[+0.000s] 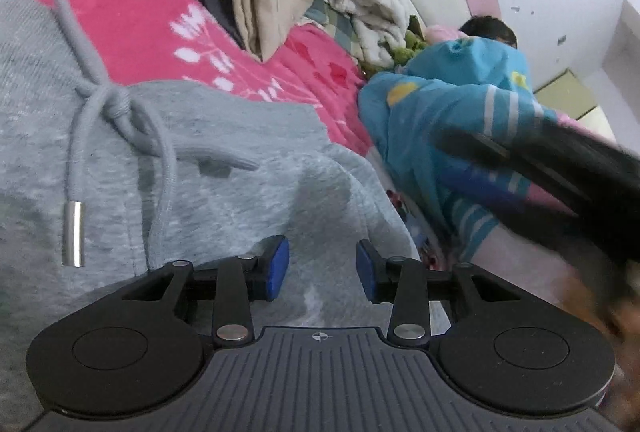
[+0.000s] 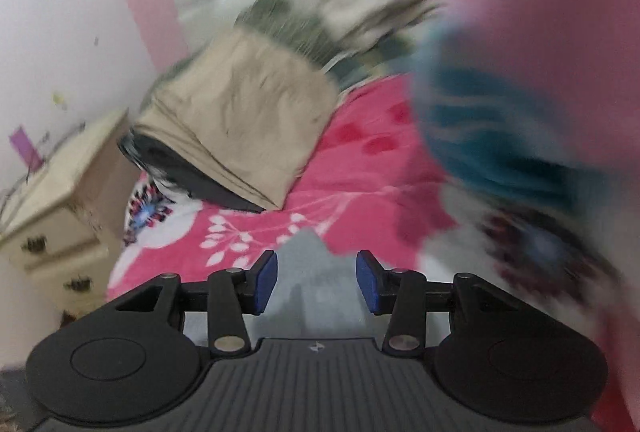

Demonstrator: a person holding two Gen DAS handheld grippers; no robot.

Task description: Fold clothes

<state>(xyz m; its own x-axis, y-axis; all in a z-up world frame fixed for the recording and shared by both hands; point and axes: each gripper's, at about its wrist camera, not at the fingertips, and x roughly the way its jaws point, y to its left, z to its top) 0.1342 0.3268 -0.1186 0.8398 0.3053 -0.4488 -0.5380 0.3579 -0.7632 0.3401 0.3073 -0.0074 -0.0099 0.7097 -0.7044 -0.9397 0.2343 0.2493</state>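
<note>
A grey garment [image 1: 224,168] with a tied drawstring [image 1: 116,104] and a metal cord tip [image 1: 74,234] lies spread on the pink floral blanket [image 1: 152,32]. My left gripper [image 1: 322,260] hovers low over its right part, open, with grey fabric showing between the fingers. In the right wrist view a corner of the grey garment [image 2: 308,264] lies just past my right gripper [image 2: 317,268], which is open and holds nothing. That view is motion-blurred. The right gripper's black body [image 1: 560,184] also shows blurred at the right of the left wrist view.
A stack of folded clothes, beige on top [image 2: 240,120], sits at the far side of the blanket. A blue striped fabric [image 1: 452,120] lies to the right, with a person's dark-haired head [image 1: 488,28] beyond it. A cream nightstand [image 2: 52,208] stands left of the bed, by the white wall.
</note>
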